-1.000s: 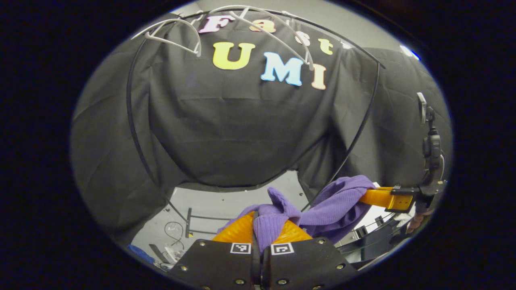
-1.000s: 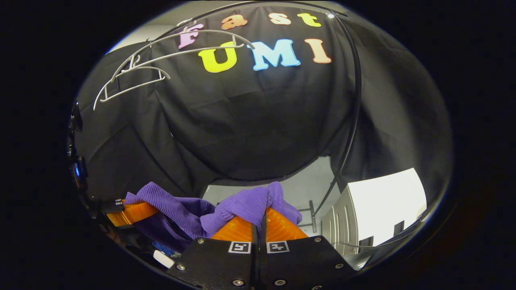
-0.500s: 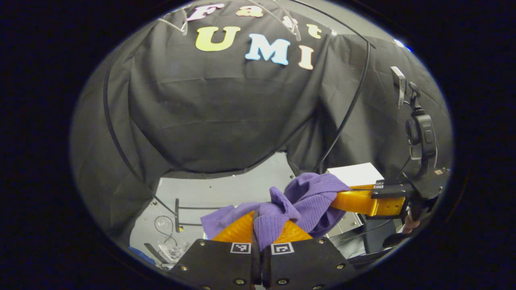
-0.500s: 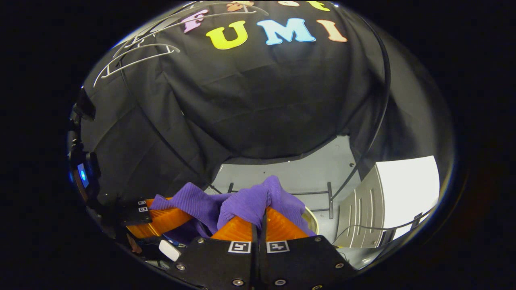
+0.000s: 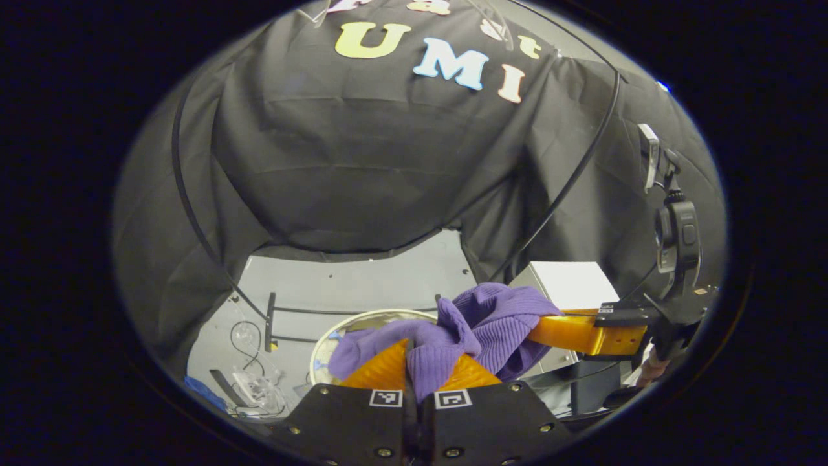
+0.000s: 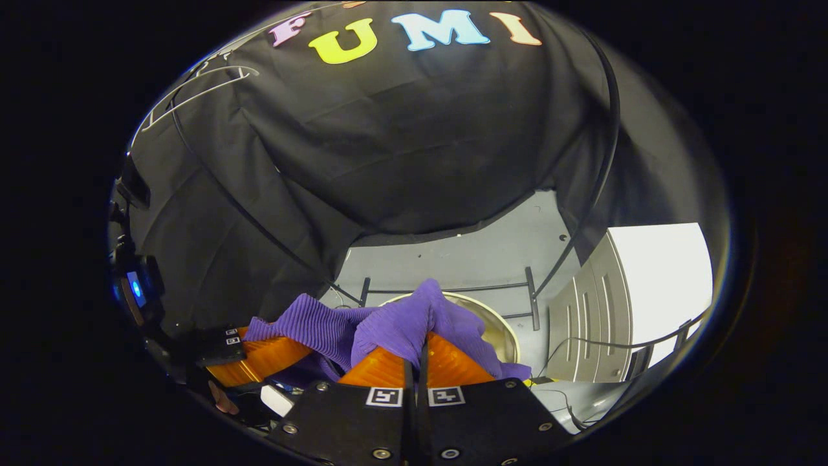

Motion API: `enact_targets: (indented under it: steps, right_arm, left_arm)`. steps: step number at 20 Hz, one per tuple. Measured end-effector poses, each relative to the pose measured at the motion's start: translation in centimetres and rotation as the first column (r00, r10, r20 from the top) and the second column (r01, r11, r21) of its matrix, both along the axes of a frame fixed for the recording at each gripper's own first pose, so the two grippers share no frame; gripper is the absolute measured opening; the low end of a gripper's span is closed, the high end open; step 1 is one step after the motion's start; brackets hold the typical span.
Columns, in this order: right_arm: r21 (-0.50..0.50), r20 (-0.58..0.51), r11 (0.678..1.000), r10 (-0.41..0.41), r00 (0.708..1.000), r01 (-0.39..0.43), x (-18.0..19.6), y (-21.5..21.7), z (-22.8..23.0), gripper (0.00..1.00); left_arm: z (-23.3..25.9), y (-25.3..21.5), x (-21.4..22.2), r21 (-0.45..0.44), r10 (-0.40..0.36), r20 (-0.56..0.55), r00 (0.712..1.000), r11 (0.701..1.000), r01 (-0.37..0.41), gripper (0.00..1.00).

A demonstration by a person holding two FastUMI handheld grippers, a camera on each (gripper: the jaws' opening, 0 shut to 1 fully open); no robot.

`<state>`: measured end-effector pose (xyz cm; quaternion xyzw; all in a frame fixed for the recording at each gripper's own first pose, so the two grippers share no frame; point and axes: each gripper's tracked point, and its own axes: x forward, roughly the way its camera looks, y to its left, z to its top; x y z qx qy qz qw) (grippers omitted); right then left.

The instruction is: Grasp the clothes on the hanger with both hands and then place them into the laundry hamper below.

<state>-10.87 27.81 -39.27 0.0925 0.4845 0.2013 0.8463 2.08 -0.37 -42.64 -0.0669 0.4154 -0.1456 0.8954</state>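
— Left tongs [image 5: 414,362]: what have they got?
— Both fingers are pressed together on a fold of the purple sweater [image 5: 479,327], which bunches up over the fingertips in the left gripper view.

— And the right tongs [image 6: 417,359]?
— Same story in the right gripper view: clamped tight on another fold of the sweater [image 6: 388,327], with the knit draped over both fingers.

— Where does the sweater sit between them?
— It hangs in the air as a short bridge from one pair of tongs to the other. In the left gripper view the right tongs [image 5: 550,327] reach in from the right edge, their fingers buried in the cloth.

— And the hamper?
— The round, pale-rimmed hamper [image 6: 501,327] stands on the grey floor [image 6: 479,249] below, partly hidden behind the sweater. Its rim [image 5: 362,317] shows just beyond the cloth in the left gripper view too.

— Anything else nearby?
— A white hanger [image 6: 194,90] high against the black wall, a white cabinet [image 6: 621,285] to the right, and thin black rack bars [image 6: 446,289] just behind the hamper
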Motion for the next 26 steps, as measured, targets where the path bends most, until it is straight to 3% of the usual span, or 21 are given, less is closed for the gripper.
enact_targets:
  steps: [3, 4, 6, 13, 16, 17, 21, 22, 23, 24, 26]
  right_arm:
    - [-0.013, -0.004, 1.000, 0.007, 1.000, -0.007, -0.2, 0.1, -0.8, 0.00]
    - [-0.016, -0.009, 1.000, 0.007, 1.000, -0.008, -0.2, 0.0, -1.0, 0.01]
    - [-0.019, -0.020, 1.000, 0.004, 1.000, -0.004, -0.4, -0.1, -1.2, 0.02]
    - [-0.051, -0.070, 0.999, -0.013, 0.997, 0.009, -1.2, -0.4, -2.3, 0.04]
    - [-0.083, -0.118, 0.997, -0.017, 0.993, 0.007, -1.9, -1.0, -3.2, 0.11]
    - [-0.065, -0.130, 0.998, -0.023, 0.991, 0.014, -2.1, -0.7, -3.3, 0.22]
    - [-0.070, -0.118, 0.996, -0.060, 0.991, 0.052, -1.6, -0.8, -2.5, 0.89]
    - [-0.083, -0.109, 0.995, -0.066, 0.992, 0.057, -1.4, -1.2, -2.2, 0.95]
    - [-0.087, -0.099, 0.994, -0.070, 0.993, 0.061, -1.4, -1.3, -1.9, 0.95]
    - [-0.089, -0.089, 0.994, -0.075, 0.993, 0.067, -1.2, -1.6, -1.3, 0.91]
    - [-0.100, -0.064, 0.992, -0.085, 0.994, 0.079, -0.8, -2.4, -0.1, 0.95]
  left_arm:
    - [-0.7, 0.2, -0.3, 0.015, 0.013, -0.024, 1.000, 1.000, -0.013, 0.03]
    - [-1.0, 0.1, 0.0, 0.010, 0.019, -0.028, 0.999, 1.000, -0.019, 0.07]
    - [-1.3, 0.3, -0.1, 0.011, 0.027, -0.039, 0.999, 1.000, -0.027, 0.03]
    - [-3.7, 2.1, -0.6, 0.069, 0.052, -0.089, 0.995, 0.997, -0.046, 0.05]
    - [-5.5, 3.0, -1.4, 0.089, 0.083, -0.145, 0.986, 0.994, -0.070, 0.11]
    - [-5.6, 3.2, -1.6, 0.088, 0.097, -0.152, 0.984, 0.993, -0.084, 0.11]
    - [-3.9, 3.7, -0.7, 0.051, 0.136, -0.127, 0.983, 0.990, -0.131, 0.61]
    - [-3.9, 4.3, -0.9, 0.069, 0.148, -0.119, 0.982, 0.988, -0.140, 0.74]
    - [-3.9, 5.0, -0.9, 0.089, 0.159, -0.110, 0.981, 0.985, -0.149, 0.87]
    - [-3.9, 5.4, -0.9, 0.097, 0.168, -0.106, 0.980, 0.983, -0.158, 0.93]
    - [-3.8, 5.7, -1.4, 0.084, 0.188, -0.109, 0.976, 0.980, -0.179, 0.92]
